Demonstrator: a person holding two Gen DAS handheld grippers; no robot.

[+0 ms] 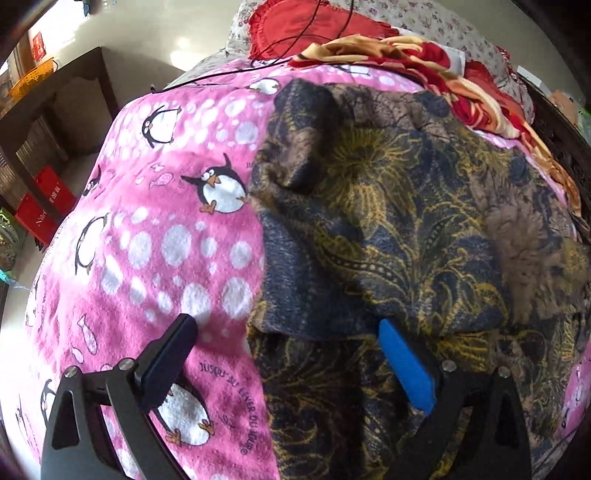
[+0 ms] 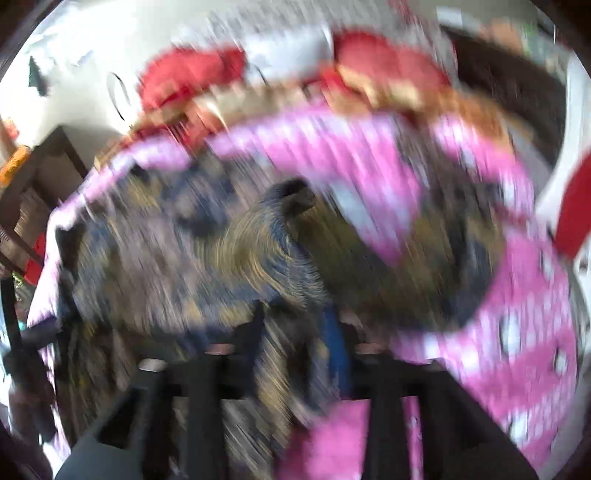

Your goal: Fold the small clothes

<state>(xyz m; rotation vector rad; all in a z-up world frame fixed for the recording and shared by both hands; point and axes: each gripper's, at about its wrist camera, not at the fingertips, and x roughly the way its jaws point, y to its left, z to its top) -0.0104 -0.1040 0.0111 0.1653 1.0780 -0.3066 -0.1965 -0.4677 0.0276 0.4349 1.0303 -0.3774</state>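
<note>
A dark navy, brown and gold patterned garment lies rumpled on a pink penguin blanket. My left gripper is open just above the garment's near left edge, its black finger over the blanket and its blue-padded finger over the cloth, holding nothing. The right wrist view is heavily motion-blurred. There my right gripper is shut on a fold of the same garment, which rises bunched from between the fingers.
A red and gold blanket and red pillow lie piled at the far end of the bed. A dark wooden table and red boxes stand on the floor to the left.
</note>
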